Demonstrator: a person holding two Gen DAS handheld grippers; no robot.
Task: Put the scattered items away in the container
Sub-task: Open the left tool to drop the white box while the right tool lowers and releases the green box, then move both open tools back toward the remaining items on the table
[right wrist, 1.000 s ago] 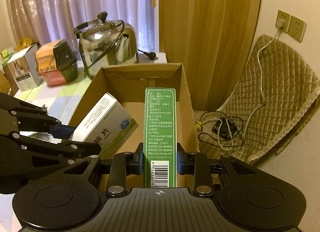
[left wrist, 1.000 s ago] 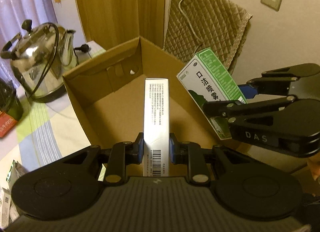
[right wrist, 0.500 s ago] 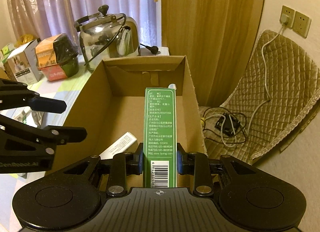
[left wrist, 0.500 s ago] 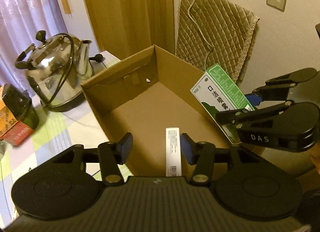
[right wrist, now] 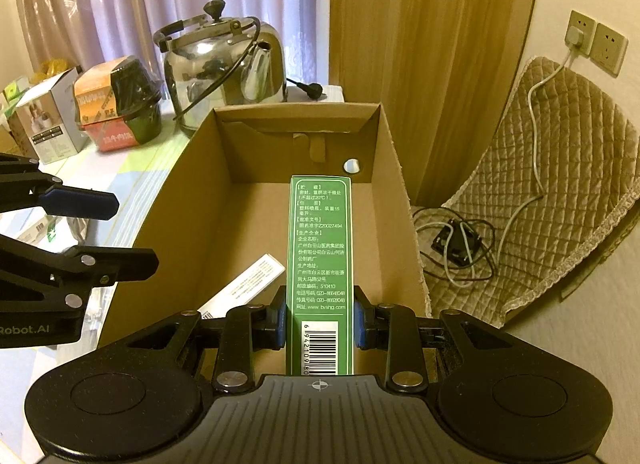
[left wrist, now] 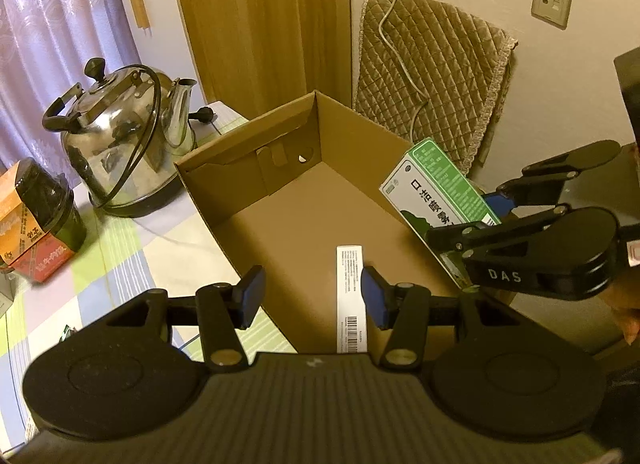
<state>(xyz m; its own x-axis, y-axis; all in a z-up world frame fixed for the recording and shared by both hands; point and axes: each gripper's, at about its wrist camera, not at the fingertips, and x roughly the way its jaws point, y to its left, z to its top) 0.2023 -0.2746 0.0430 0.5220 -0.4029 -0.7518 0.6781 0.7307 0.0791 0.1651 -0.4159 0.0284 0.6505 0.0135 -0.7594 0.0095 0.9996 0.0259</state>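
- Your left gripper [left wrist: 312,296] has its fingers spread wide; the white medicine box [left wrist: 351,296] lies on the cardboard box [left wrist: 248,168] floor.
- Your right gripper [right wrist: 320,322] clamps the green medicine box [right wrist: 320,248] above the cardboard box; only the left view shows its white front.

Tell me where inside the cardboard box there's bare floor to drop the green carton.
Most of the open brown cardboard box is free: the far floor below the wall with the round hole, and the right side along the right wall. The only occupied patch is near-left, where the slim white carton lies. The right tool holds the tall green carton above the middle.
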